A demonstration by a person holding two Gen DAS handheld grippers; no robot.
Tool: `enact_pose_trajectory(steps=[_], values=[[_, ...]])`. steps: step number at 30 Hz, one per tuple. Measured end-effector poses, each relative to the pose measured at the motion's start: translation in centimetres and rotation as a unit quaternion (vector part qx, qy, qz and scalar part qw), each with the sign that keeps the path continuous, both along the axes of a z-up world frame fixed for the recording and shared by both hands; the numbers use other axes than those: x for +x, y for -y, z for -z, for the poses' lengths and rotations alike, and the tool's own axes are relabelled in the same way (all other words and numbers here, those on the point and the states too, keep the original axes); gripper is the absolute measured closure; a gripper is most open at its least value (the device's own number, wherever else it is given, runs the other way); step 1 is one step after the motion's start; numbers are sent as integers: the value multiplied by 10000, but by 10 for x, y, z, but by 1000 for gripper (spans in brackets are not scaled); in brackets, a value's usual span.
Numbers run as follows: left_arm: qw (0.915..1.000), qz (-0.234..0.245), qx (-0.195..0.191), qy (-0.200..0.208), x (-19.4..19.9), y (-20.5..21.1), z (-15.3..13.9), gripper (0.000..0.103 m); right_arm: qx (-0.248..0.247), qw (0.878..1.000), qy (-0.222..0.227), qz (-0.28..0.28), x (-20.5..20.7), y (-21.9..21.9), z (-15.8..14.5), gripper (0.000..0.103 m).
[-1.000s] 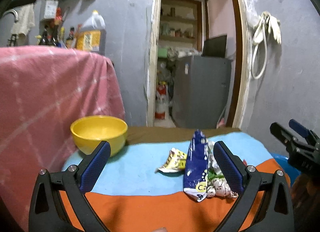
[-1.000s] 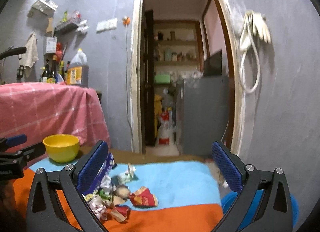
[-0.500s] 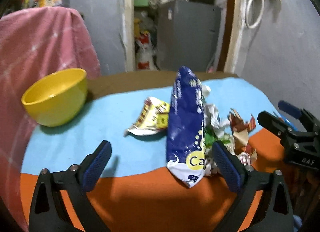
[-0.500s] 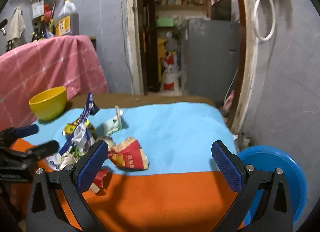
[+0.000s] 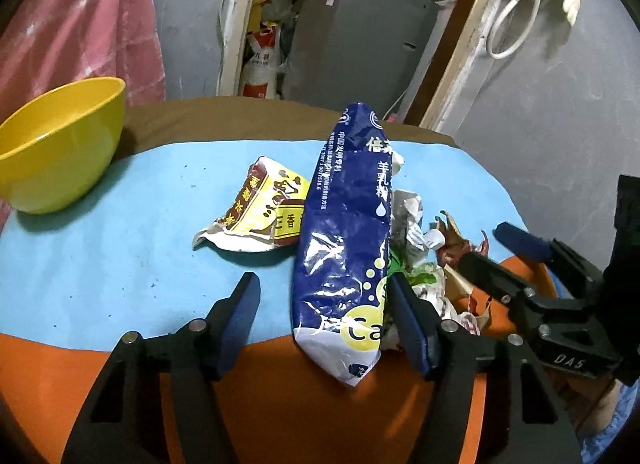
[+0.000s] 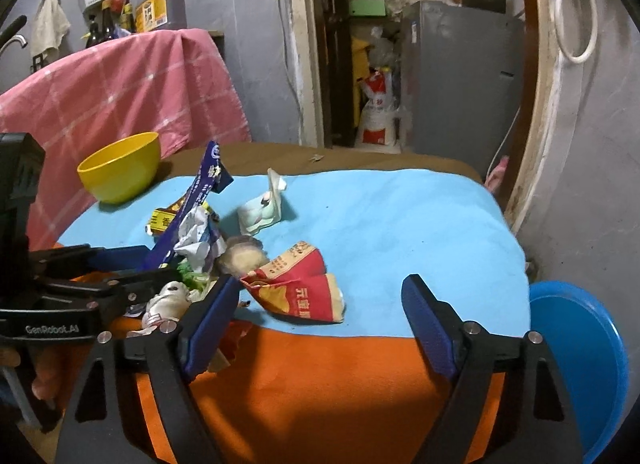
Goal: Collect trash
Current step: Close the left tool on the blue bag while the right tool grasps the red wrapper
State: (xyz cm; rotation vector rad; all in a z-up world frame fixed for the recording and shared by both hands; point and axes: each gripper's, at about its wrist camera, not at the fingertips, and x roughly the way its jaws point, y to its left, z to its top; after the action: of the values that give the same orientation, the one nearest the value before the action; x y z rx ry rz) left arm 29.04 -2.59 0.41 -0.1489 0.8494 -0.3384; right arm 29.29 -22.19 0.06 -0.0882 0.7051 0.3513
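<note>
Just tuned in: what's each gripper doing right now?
Left gripper: closing around the blue pouch, not gripping yet.
Right gripper: closing, holding nothing.

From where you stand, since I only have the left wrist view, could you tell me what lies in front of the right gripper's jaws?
Observer: A red wrapper lies on the blue cloth between the right gripper's closing jaws, not pinched.
Operator: Is anything hidden behind the tall blue bag?
Observer: Yes, a small pale carton lies on the cloth beyond it.
Operator: Is there a container nearby?
Observer: A blue basin sits on the floor past the cloth's right edge.
</note>
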Motion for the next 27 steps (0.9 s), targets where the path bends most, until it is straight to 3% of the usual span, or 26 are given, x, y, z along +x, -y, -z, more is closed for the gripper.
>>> enact_pose_trajectory(steps=[2, 5, 9, 18, 27], values=[[10000, 16, -45, -29, 1, -4, -2, 53, -66, 9999, -83, -29, 3, -2, 2, 22], [9999, 39, -103, -75, 2, -6, -5, 65, -47, 9997, -198, -122, 5, -5, 5, 34], [9997, 36, -210, -129, 5, -6, -3, 65, 196, 9991, -316, -224, 6, -3, 8, 55], [9991, 4, -423, -83, -17, -15, -9, 65, 483, 9980, -203, -349, -8, -2, 10, 57], [9999, 96, -105, -12, -37, -14, -11, 66, 685, 9972, 36, -286, -28, 7, 9, 58]])
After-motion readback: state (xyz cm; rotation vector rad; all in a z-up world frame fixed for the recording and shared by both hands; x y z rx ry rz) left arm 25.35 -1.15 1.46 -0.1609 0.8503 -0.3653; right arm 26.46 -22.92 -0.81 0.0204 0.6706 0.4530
